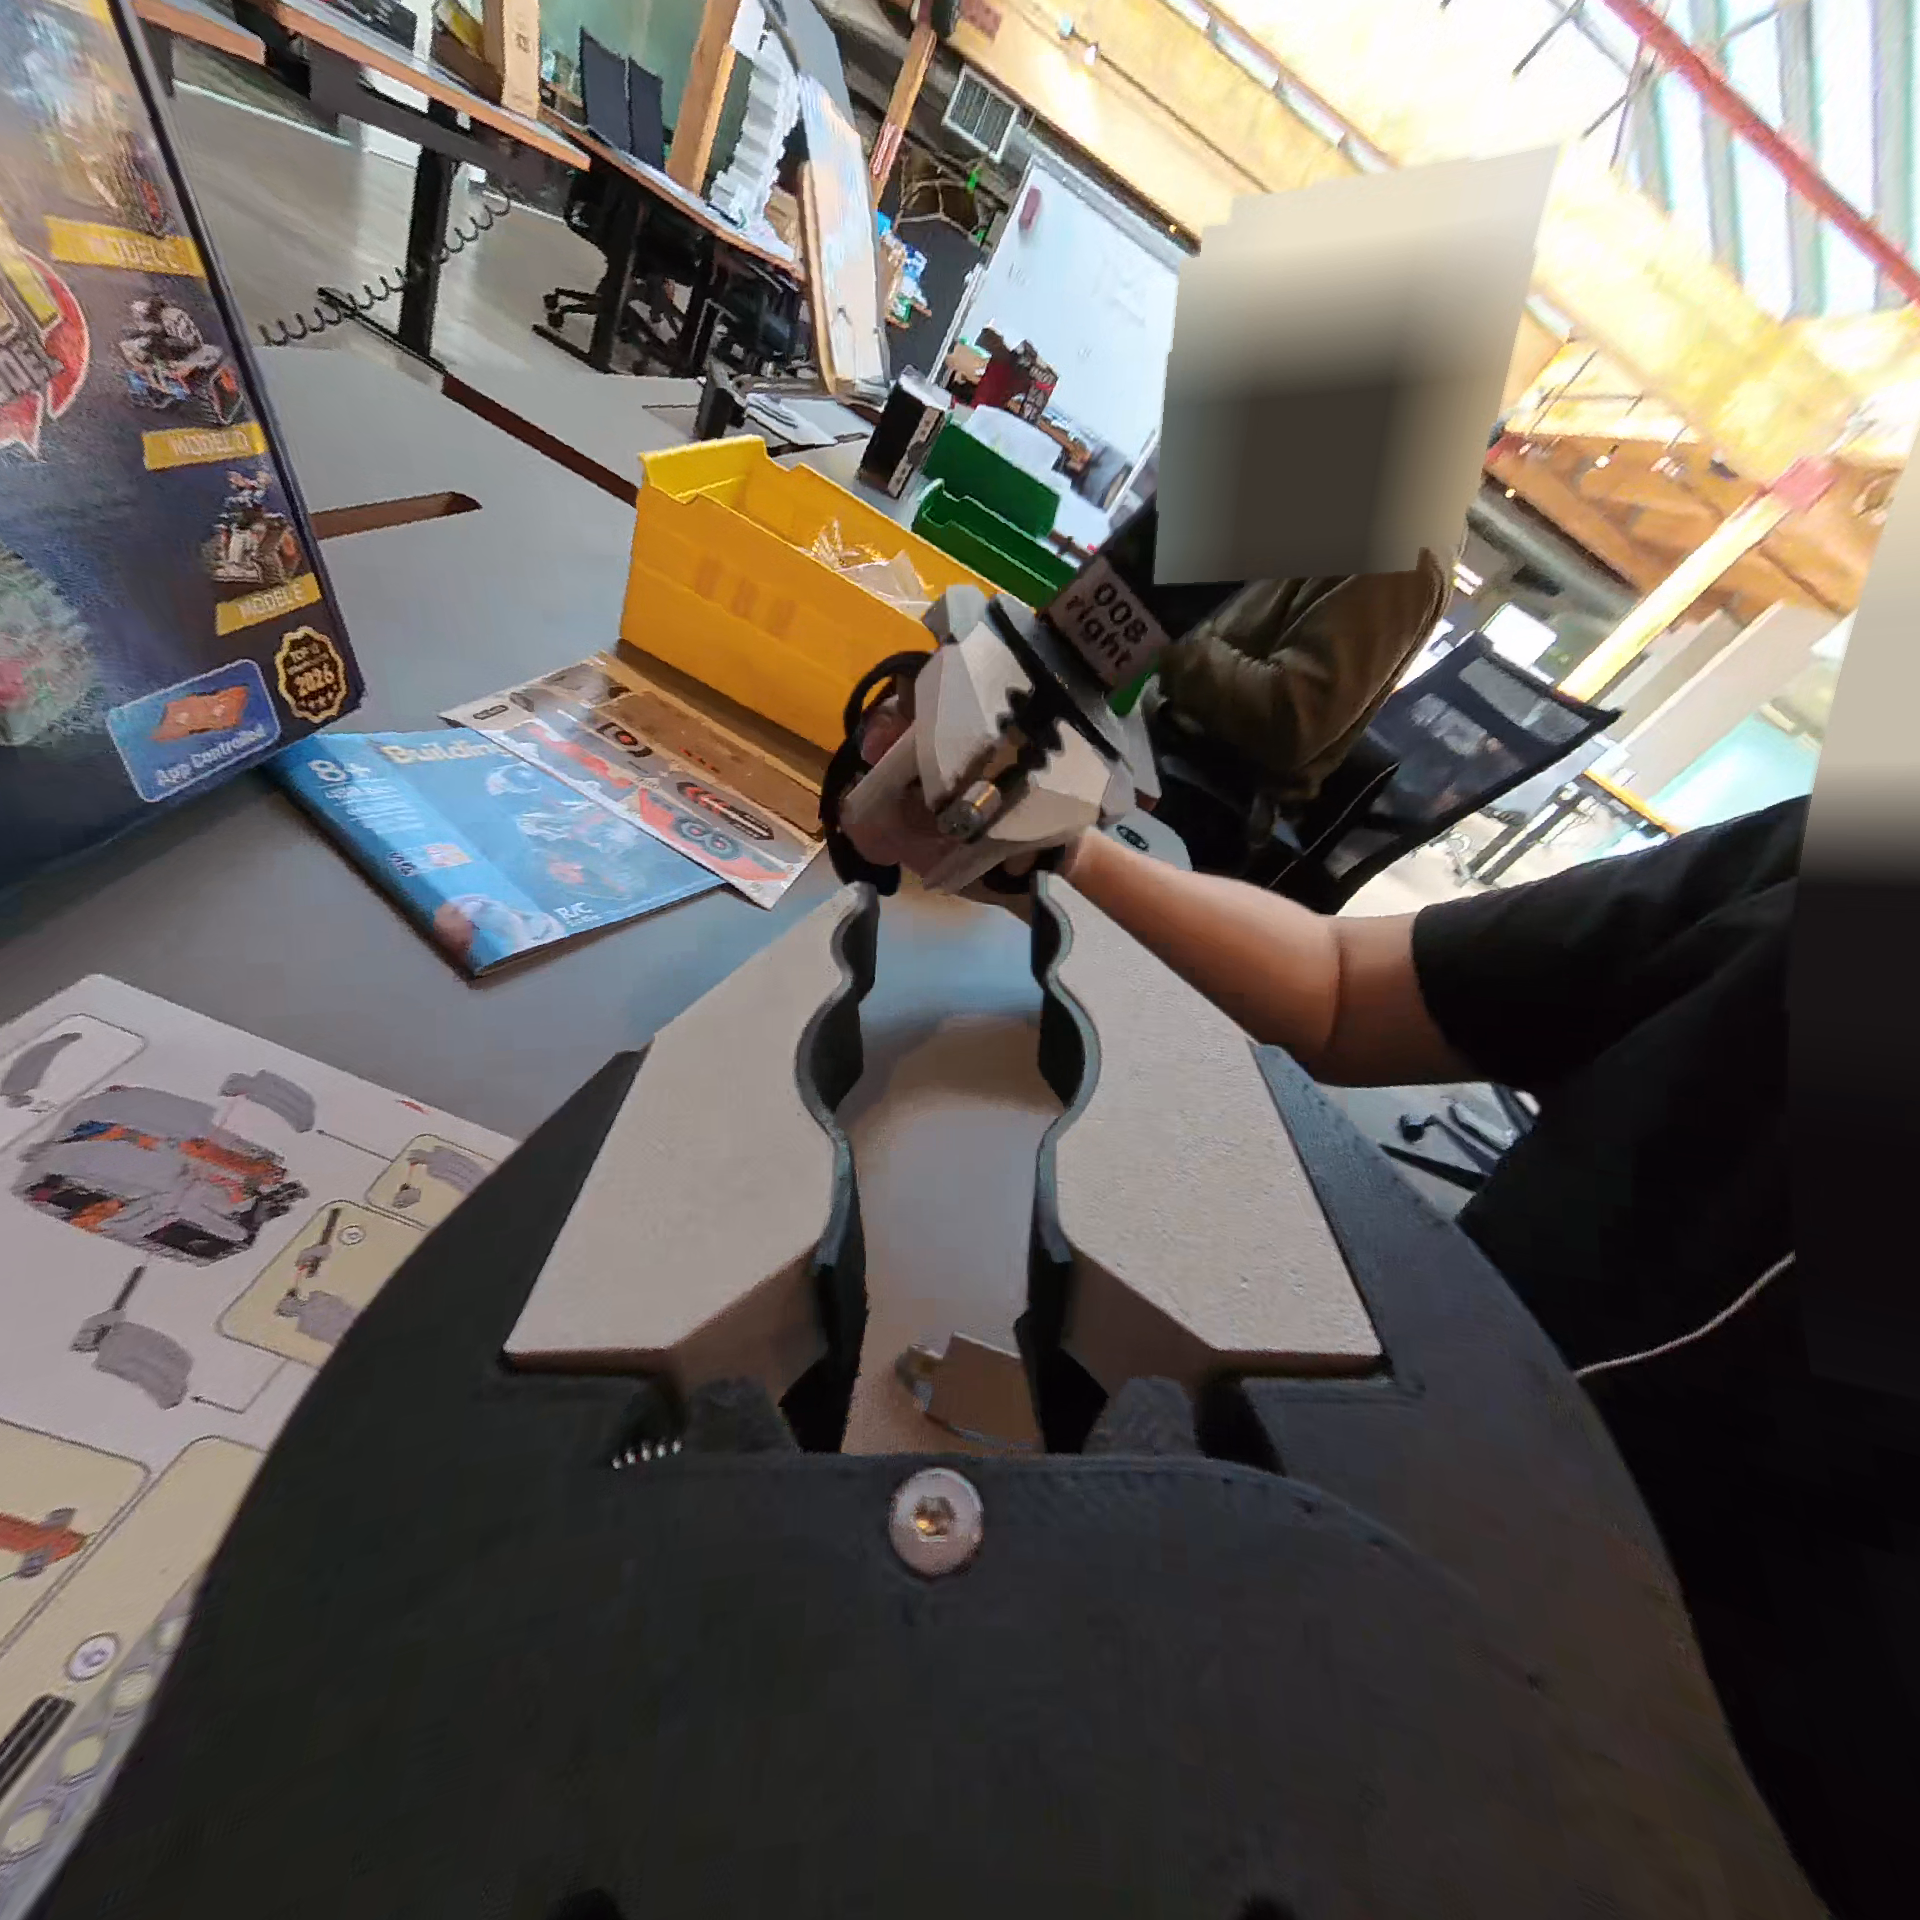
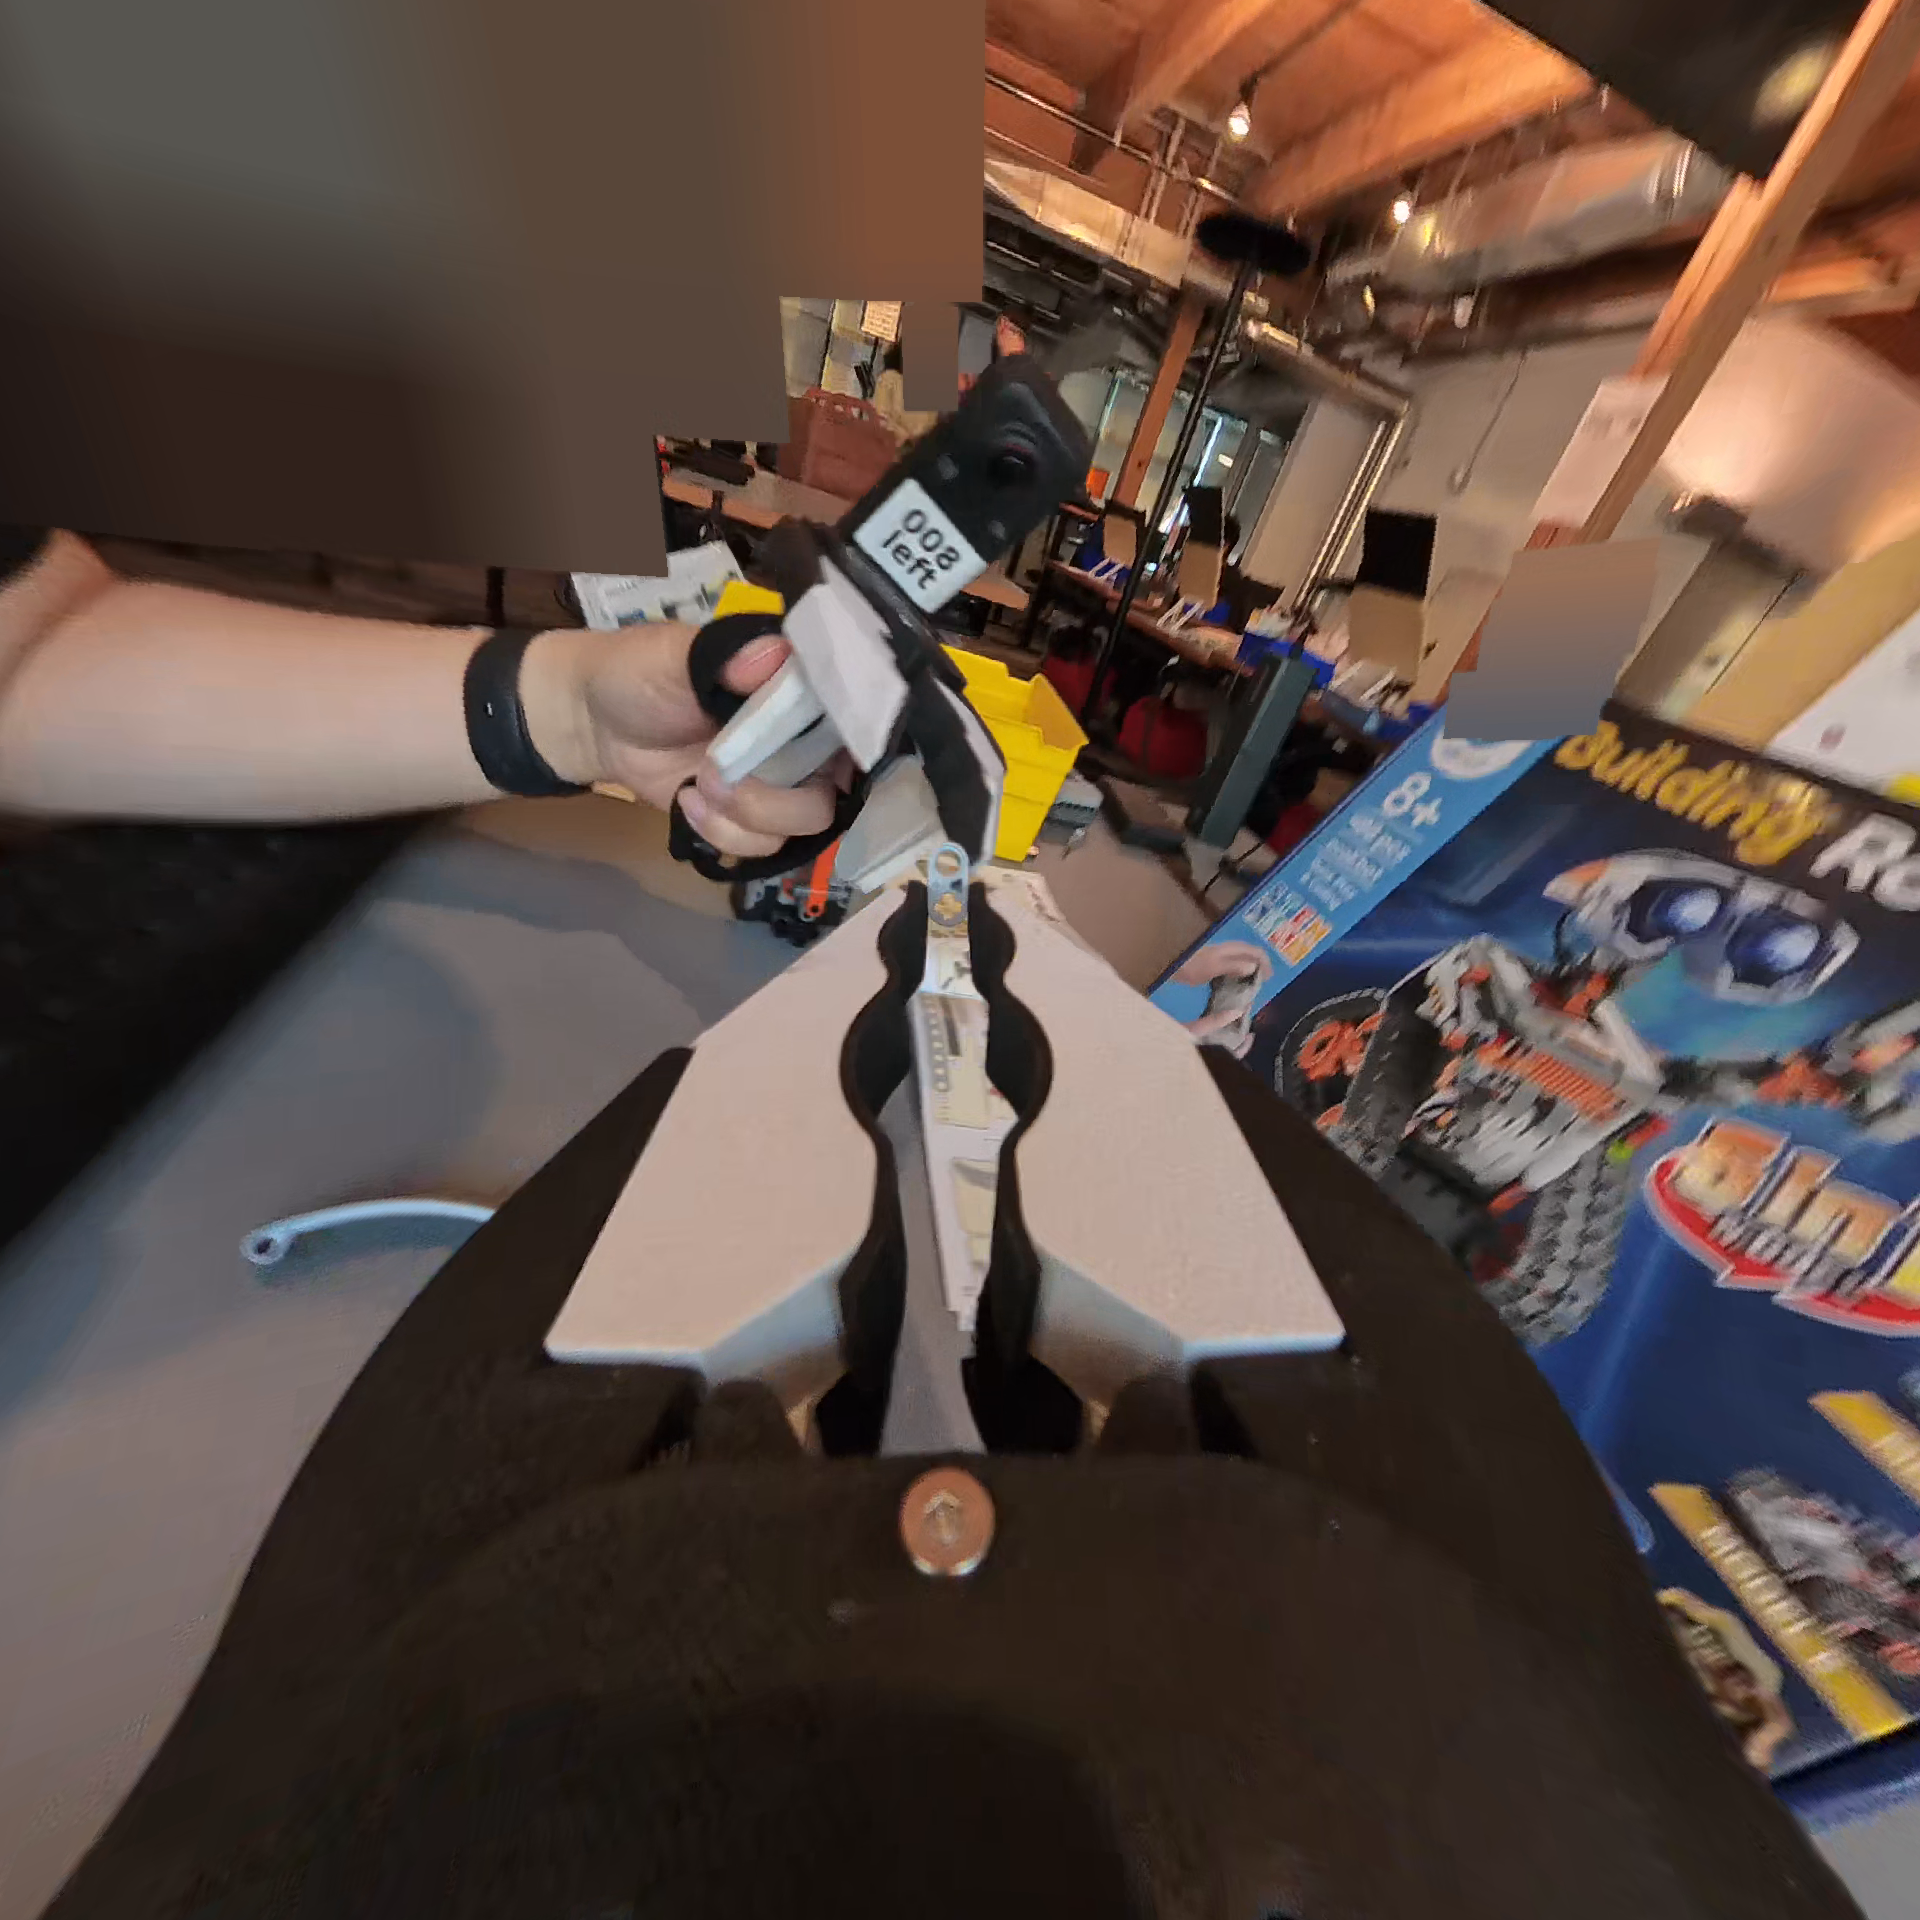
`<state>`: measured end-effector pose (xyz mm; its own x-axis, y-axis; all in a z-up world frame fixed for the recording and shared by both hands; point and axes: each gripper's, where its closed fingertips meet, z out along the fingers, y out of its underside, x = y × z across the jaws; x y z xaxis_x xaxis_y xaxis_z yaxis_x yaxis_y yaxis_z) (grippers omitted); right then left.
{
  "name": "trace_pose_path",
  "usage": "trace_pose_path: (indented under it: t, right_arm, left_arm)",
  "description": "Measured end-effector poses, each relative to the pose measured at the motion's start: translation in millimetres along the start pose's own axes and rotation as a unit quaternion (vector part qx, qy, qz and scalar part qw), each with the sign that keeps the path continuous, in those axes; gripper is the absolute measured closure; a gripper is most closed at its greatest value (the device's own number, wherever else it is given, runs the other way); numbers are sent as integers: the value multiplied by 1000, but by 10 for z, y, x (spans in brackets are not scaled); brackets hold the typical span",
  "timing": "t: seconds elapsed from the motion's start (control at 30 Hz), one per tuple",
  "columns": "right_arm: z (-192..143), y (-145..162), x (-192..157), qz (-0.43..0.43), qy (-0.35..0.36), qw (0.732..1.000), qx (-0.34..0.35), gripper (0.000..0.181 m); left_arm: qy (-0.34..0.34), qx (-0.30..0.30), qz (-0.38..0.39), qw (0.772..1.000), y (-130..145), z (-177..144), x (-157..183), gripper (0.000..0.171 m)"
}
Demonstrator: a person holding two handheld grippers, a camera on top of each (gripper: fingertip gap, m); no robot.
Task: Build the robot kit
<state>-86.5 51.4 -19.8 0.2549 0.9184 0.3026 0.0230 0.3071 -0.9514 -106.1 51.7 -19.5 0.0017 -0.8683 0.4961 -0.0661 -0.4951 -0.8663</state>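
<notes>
Grey beam piece (image 2: 948, 896) between right tongs (image 2: 940, 909)

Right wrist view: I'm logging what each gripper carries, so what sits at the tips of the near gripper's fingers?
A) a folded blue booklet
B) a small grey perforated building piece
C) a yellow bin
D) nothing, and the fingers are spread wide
B: the small grey perforated piece is pinched at the tips of the right gripper, its round end poking out above the nearly closed fingers, while the yellow bin stands behind on the table.
</notes>
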Motion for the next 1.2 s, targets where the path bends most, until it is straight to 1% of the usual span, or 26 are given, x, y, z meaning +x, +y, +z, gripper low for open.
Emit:
trace_pose_path:
  t: [0.07,0.17,0.27,0.37,0.5,0.63,0.7,0.77,0.8,1.0,1.2]
  right_arm:
    - [36,-19,-77,-68,1,998,-2,176]
    - [91,-26,-137,-117,9,993,-13,176]
    - [117,-74,-155,-154,23,988,-13,176]
    - [128,-98,-182,-182,27,983,-13,176]
    - [145,-36,-178,-183,27,983,-24,176]
    - [144,-75,-192,-179,24,983,-13,176]
    - [146,-71,-200,-186,23,982,-16,176]
    - [149,-69,-224,-187,16,982,-14,176]
    - [150,-53,-228,-189,15,982,-17,176]
    - [155,-44,-238,-216,19,976,-29,176]
    - [160,3,-215,-222,24,974,-43,176]
  left_arm:
    - [22,9,-31,999,-19,-7,27,137]
    - [63,12,-72,995,-16,13,97,128]
    - [83,-2,-90,993,43,69,137,125]
    - [100,-11,-99,990,79,111,186,129]
    - [101,-14,-95,990,90,119,195,135]
    - [117,-1,-103,988,54,129,227,137]
    - [125,-2,-106,987,64,148,245,143]
    - [112,-17,-92,989,126,180,218,155]
    - [107,-22,-86,990,147,186,211,157]
    - [113,-25,-105,988,153,180,207,157]
    - [95,-30,-100,990,171,183,162,157]
